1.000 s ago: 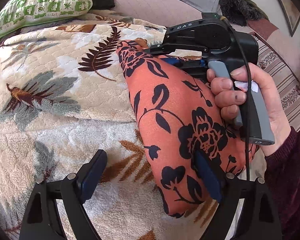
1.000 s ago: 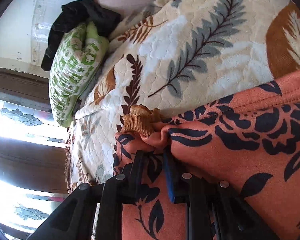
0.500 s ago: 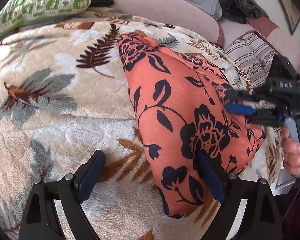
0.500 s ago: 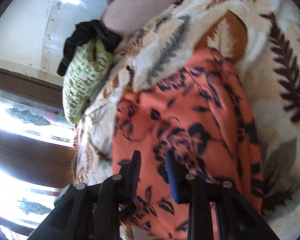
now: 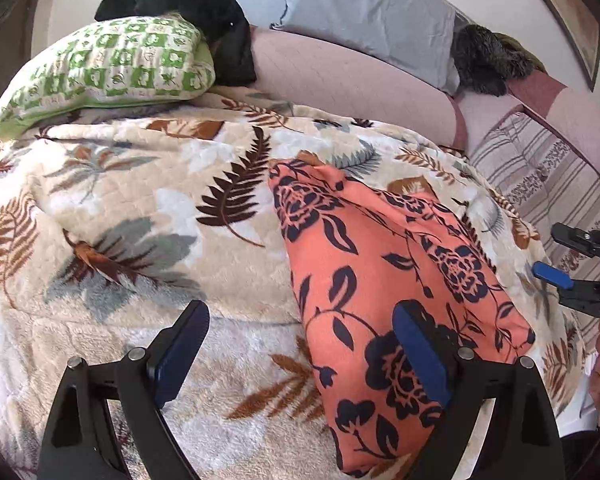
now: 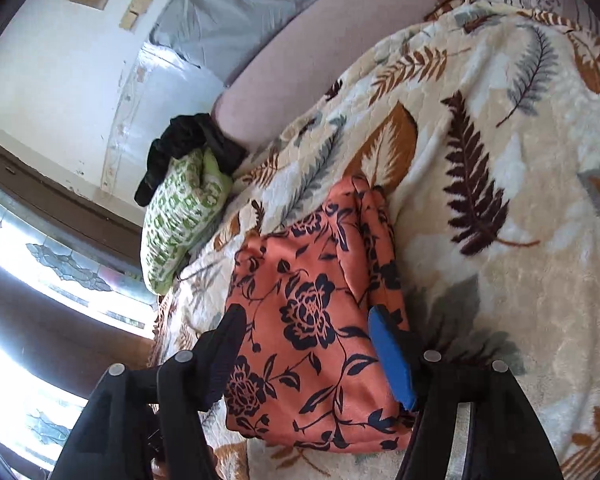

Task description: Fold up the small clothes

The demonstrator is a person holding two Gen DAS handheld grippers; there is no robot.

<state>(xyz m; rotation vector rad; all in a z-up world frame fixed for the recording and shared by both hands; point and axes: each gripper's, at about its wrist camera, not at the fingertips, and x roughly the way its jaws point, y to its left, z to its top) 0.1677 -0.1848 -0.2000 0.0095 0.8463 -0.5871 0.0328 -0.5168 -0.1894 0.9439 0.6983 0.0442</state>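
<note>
Both tools wide, nothing held

The folded orange garment point(image 5: 384, 292) lies on the bed blanket point(image 5: 148, 216) just ahead of my left tool point(image 5: 300, 356) and between my right tool's point(image 6: 312, 356) fingers, freed to settle flat.

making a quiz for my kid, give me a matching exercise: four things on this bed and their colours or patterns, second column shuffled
Things:
1. garment
2. cushion
3. blanket
4. pillow

Looks:
a. cream with leaf print
b. plain grey
c. orange with dark flowers
d. green and white checks

Pairs: 1-c, 2-d, 3-a, 4-b
</note>
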